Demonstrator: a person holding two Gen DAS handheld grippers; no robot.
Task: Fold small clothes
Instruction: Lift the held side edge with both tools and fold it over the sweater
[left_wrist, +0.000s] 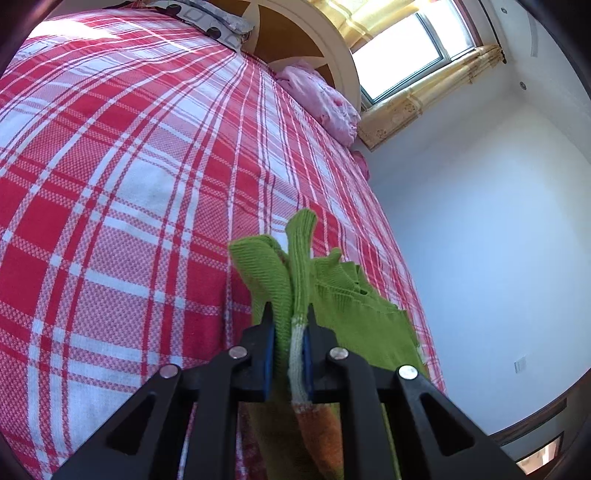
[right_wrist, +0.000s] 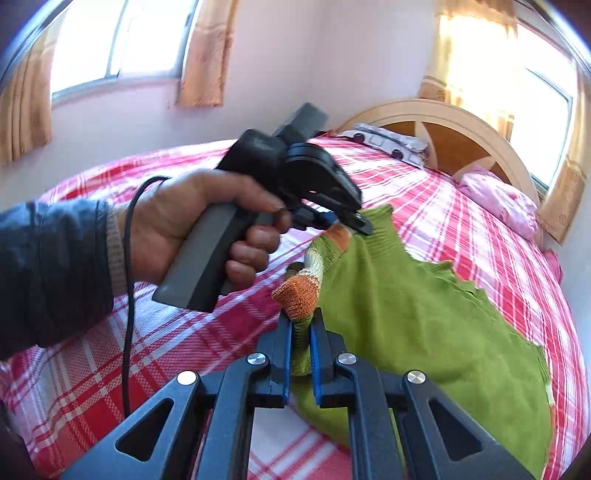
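Left wrist view: left gripper (left_wrist: 289, 314) pinches a bunched edge of the green sweater (left_wrist: 354, 314), lifted over the red plaid bed (left_wrist: 129, 184).

Right wrist view: right gripper (right_wrist: 301, 325) pinches the sweater near its orange cuff (right_wrist: 299, 295), probably a sleeve. The rest drapes onto the bed. A hand (right_wrist: 192, 225) holds the left gripper, clamped on the sweater's far edge.

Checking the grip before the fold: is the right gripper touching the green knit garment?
Touching. The right wrist view shows the right gripper fingers pinching the green knit garment.
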